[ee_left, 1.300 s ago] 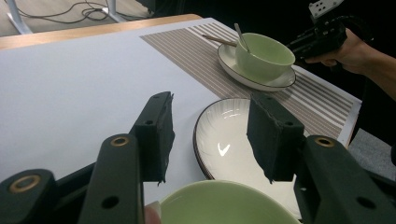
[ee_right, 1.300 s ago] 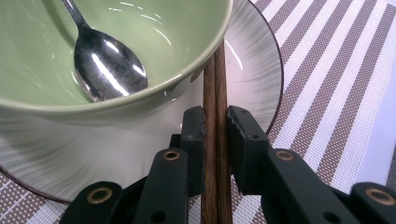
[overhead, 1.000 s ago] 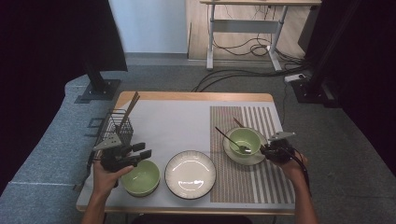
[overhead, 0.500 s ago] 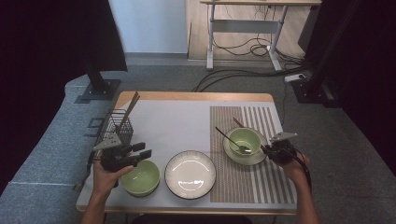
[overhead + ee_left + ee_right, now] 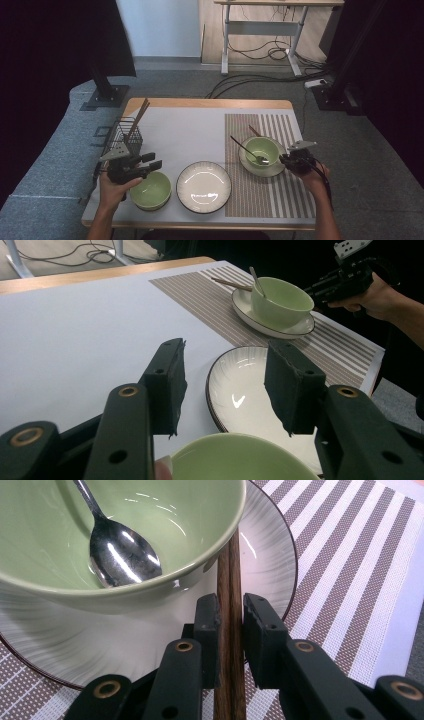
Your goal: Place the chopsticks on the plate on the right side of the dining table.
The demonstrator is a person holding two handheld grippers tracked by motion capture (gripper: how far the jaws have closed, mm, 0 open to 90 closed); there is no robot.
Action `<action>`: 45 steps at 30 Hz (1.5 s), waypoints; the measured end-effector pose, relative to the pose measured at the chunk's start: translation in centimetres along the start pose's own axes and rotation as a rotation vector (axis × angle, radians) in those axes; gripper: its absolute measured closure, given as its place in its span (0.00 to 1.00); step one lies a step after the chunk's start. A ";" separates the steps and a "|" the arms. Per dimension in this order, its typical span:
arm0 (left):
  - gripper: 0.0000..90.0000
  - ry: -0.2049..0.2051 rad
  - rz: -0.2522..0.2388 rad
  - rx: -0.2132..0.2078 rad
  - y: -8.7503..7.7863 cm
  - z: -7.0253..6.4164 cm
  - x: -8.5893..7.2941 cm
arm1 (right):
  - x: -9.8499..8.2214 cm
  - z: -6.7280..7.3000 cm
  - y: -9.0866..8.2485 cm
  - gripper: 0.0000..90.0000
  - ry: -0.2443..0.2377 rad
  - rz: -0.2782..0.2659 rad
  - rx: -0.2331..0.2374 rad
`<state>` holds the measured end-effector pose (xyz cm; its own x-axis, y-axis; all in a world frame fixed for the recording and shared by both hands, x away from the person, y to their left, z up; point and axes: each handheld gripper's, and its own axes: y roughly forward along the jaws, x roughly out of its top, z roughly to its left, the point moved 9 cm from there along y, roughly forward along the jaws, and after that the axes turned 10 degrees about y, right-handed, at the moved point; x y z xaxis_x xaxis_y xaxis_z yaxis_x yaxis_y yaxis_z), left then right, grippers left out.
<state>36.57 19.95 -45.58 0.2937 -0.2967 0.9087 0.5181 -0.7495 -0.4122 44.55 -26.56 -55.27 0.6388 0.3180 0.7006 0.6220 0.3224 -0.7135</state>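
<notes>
Right gripper (image 5: 230,615) clamped on wooden chopsticks (image 5: 229,580), just closed, tips under green bowl (image 5: 100,540) on saucer (image 5: 270,545), probably for extraction. Left gripper (image 5: 225,385) jaws apart, empty, hovering above second bowl (image 5: 240,460) beside plate (image 5: 245,390).

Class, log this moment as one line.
right gripper: shut on chopsticks beside bowl | left gripper: open above near bowl

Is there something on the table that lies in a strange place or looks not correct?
Yes. The brown chopsticks in the right gripper lie on the plate, wedged under the green bowl that holds a spoon.
</notes>
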 end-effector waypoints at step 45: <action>0.56 -0.001 -0.008 -0.004 -0.3 -0.1 0.1 | 3.4 -1.0 -3.0 0.52 0.266 -0.116 0.060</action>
<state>36.36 20.08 -45.40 0.2905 -0.2895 0.9120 0.5177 -0.7541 -0.4043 45.30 -27.37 -50.76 0.6665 0.0339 0.7447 0.6745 0.3979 -0.6218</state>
